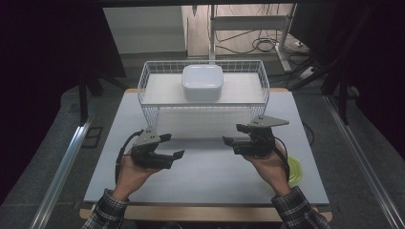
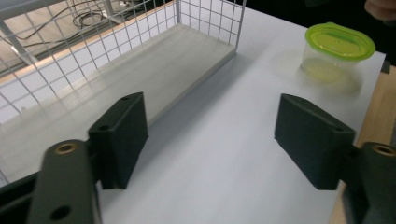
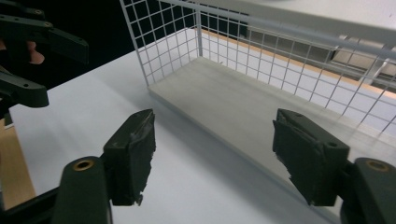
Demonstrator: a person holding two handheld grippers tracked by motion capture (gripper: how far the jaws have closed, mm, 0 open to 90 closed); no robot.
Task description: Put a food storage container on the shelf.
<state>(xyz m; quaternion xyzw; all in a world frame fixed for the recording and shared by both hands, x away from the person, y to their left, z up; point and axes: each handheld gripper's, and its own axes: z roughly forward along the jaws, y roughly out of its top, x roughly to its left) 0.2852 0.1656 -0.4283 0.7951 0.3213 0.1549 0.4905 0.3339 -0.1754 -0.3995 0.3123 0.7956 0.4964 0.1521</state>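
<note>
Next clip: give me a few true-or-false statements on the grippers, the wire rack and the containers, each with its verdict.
1. The left gripper is open and holds nothing. True.
2. The right gripper is shut on a container. False: its jaws are apart and empty.
3. The white square lidded container sits on the upper shelf of the white wire rack. True.
4. The clear tub with the green lid stands inside the rack. False: it stands on the white table, beside the right hand.

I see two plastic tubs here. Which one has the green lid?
The clear tub with the lime-green lid stands on the table's near right corner, by the right hand. The other, the white tub, sits up on the wire rack.
</note>
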